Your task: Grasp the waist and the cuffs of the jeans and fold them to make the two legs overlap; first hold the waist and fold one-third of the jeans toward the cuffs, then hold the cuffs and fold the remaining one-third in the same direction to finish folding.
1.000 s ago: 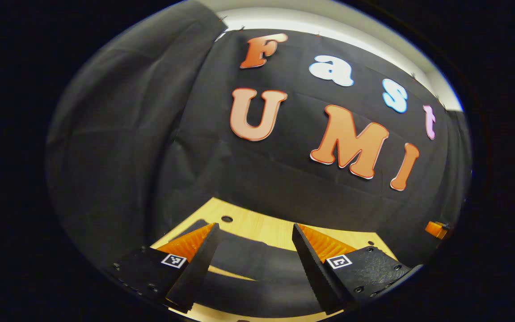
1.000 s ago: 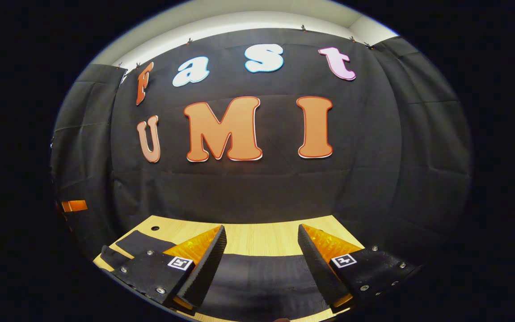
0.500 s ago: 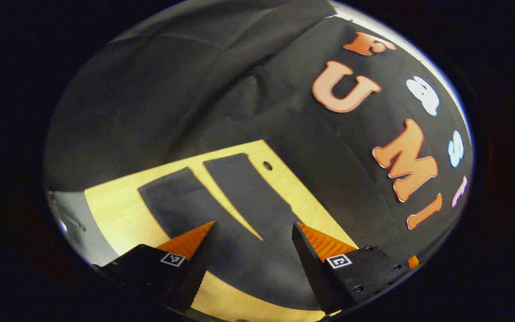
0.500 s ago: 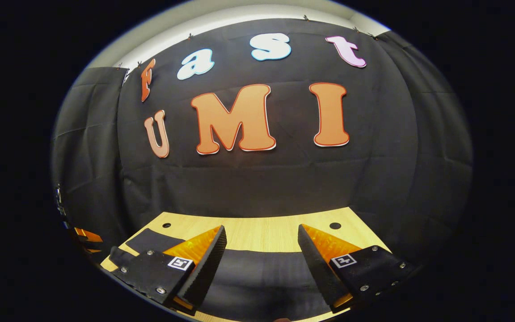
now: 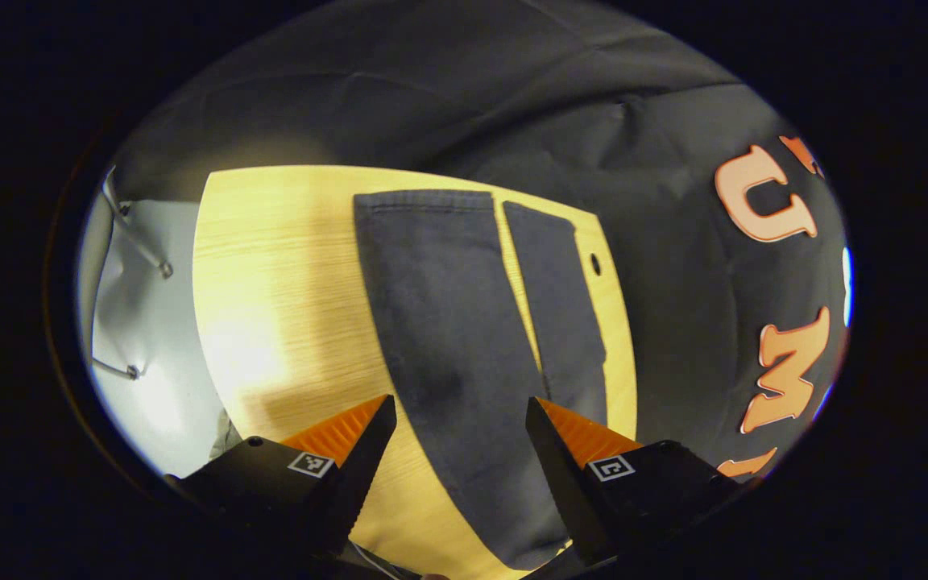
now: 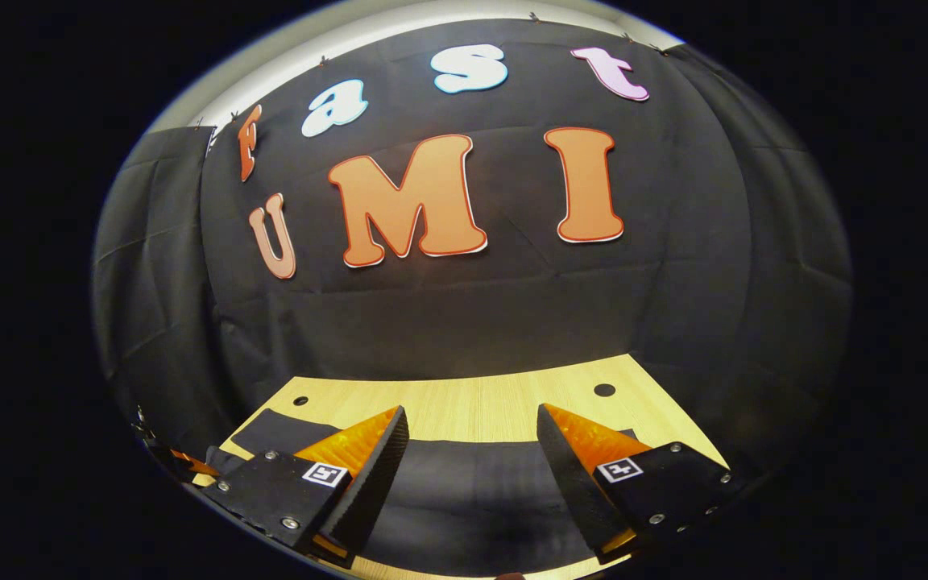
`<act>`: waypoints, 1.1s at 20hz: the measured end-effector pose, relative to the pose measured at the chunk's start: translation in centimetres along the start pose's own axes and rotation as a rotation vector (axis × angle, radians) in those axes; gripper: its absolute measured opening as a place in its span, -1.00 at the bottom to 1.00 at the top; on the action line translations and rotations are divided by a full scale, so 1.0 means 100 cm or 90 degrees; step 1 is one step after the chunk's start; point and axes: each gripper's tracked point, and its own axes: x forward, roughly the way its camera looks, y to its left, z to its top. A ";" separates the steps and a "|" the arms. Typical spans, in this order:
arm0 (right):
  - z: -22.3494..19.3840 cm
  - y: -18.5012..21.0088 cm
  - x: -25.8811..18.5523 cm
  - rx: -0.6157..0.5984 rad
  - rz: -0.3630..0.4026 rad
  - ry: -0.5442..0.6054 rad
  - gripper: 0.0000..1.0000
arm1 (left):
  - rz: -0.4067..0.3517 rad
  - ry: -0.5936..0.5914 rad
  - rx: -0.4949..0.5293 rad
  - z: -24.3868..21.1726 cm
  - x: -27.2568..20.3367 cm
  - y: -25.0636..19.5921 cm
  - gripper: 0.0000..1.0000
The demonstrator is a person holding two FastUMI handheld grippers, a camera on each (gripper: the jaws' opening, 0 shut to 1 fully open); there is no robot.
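Observation:
Dark jeans (image 5: 448,322) lie flat on the wooden table (image 5: 279,306), the two legs side by side with a narrow gap, cuffs at the far end in the left gripper view. My left gripper (image 5: 457,419) hovers open above the nearer leg, nothing between its fingers. In the right gripper view the jeans (image 6: 464,491) spread as a dark band across the table (image 6: 472,403), and my right gripper (image 6: 470,431) stands open just above the cloth, holding nothing.
The black cloth wall (image 6: 464,314) rises right behind the table's far edge. A small hole (image 5: 594,263) sits near the table corner beside the far leg; two more holes (image 6: 604,390) show along the back edge. A pale floor (image 5: 142,322) lies beyond the table's side.
The left gripper has swung round and tilted down, so both jeans legs and cuffs now come into full view. The right gripper shifted slightly; both stay open.

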 end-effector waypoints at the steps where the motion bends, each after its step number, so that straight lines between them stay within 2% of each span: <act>1: 0.000 -0.002 0.000 0.001 -0.003 0.005 0.94 | 0.010 -0.003 -0.005 0.003 0.006 0.003 0.97; 3: -0.003 -0.005 0.001 0.003 -0.008 0.012 0.94 | 0.013 0.002 -0.021 0.003 0.016 0.004 0.96; 7: -0.006 -0.010 0.003 0.008 -0.019 0.027 0.94 | 0.052 -0.005 -0.049 0.011 0.028 0.020 0.96; 12: -0.006 -0.018 0.009 0.028 -0.030 0.039 0.94 | 0.057 0.007 -0.070 0.012 0.035 0.017 0.92; 15: -0.007 -0.018 0.009 0.049 -0.028 0.044 0.93 | 0.029 0.012 -0.083 0.016 0.045 0.002 0.92; 19: -0.002 -0.023 0.004 0.053 -0.041 0.041 0.94 | -0.049 0.034 -0.080 0.019 0.065 -0.030 0.89; 21: 0.000 -0.029 -0.002 0.064 -0.051 0.038 0.94 | -0.062 0.037 -0.082 0.020 0.080 -0.037 0.80; 22: 0.000 -0.032 -0.006 0.071 -0.056 0.036 1.00 | -0.055 0.038 -0.083 0.020 0.087 -0.038 0.63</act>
